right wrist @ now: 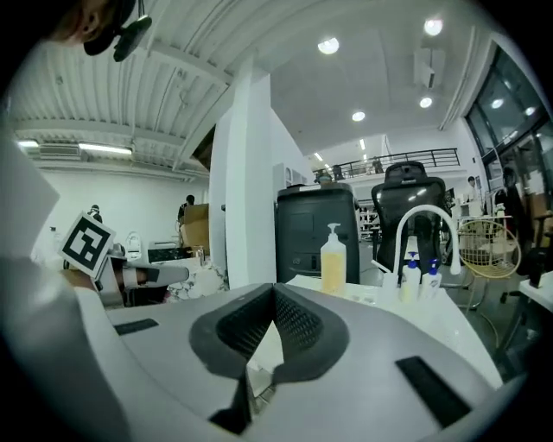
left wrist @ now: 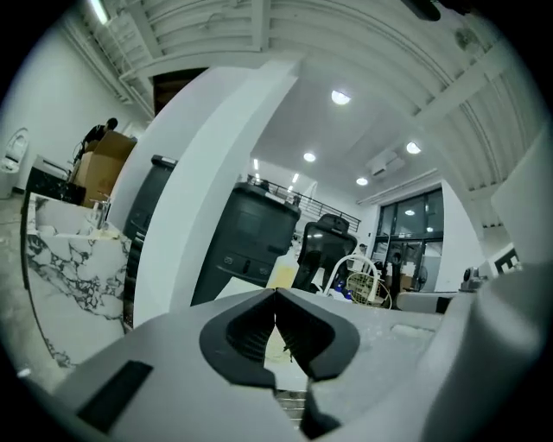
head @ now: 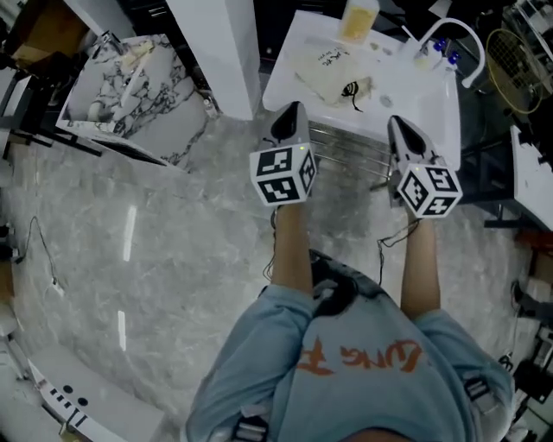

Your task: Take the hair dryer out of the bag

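Facing the bag on the white table, both grippers empty and unused.

Left gripper [head: 292, 110]: jaws closed on nothing, at the near edge of the table [head: 415, 97]. Bag [head: 328, 71]: cream, lying flat, far of both grippers and between them, seemingly a little nearer the left one; long side runs far-left to near-right, with a dark cord [head: 351, 89] at its near-right end; hair dryer not visible, presumably inside. Right gripper [head: 398, 123]: jaws closed, empty. Soap bottle [head: 359, 17] and tap [head: 454, 30]: far right, apart from the bag.
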The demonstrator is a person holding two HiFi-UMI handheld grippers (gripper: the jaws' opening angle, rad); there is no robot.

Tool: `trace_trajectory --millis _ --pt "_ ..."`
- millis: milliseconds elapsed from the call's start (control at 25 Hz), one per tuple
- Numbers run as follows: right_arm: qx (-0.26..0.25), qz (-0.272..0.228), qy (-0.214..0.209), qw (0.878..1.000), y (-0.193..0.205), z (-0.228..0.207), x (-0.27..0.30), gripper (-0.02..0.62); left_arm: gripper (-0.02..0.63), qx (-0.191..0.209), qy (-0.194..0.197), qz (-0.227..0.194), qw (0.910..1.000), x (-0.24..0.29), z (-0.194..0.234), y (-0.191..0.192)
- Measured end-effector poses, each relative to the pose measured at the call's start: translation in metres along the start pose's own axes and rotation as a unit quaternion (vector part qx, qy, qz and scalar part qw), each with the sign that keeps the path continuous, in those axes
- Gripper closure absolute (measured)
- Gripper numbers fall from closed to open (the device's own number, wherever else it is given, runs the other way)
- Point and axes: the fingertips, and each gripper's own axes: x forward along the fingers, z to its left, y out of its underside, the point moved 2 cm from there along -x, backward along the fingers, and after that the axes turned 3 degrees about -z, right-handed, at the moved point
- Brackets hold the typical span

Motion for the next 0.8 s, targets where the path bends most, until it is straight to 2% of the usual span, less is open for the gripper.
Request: trace_trajectory --millis 160,280,480,640,720,800 --pt "0.01 0.015 0.0 1.0 0.007 -0.007 0.065 0.595 0.603 -0.004 0.003 0.033 0.9994 0.06 0.036 0.007" --pt "0.028 0.033 0.024 0.999 0.016 -0.027 0.095 0.595 0.603 -0.001 0.02 0.064 0.9978 0.102 0.049 0.015" --pt "0.045 0.055 0.069 0.995 0.027 -0.06 0.116 0.595 0.603 0.007 0.04 0.097 0.9944 0.153 0.06 0.026" --pt "0.062 0.096 0.105 0.988 0.051 -0.088 0.113 0.594 0.603 0.007 0.057 0.12 0.9911 0.179 0.051 0.043" --pt "0.074 0.108 0.11 0.985 0.061 -0.095 0.111 0.592 0.603 0.011 0.064 0.13 0.9894 0.187 0.047 0.05" --pt "0.083 0.121 0.099 0.984 0.072 -0.096 0.114 0.58 0.603 0.017 0.066 0.141 0.9876 0.19 0.046 0.059"
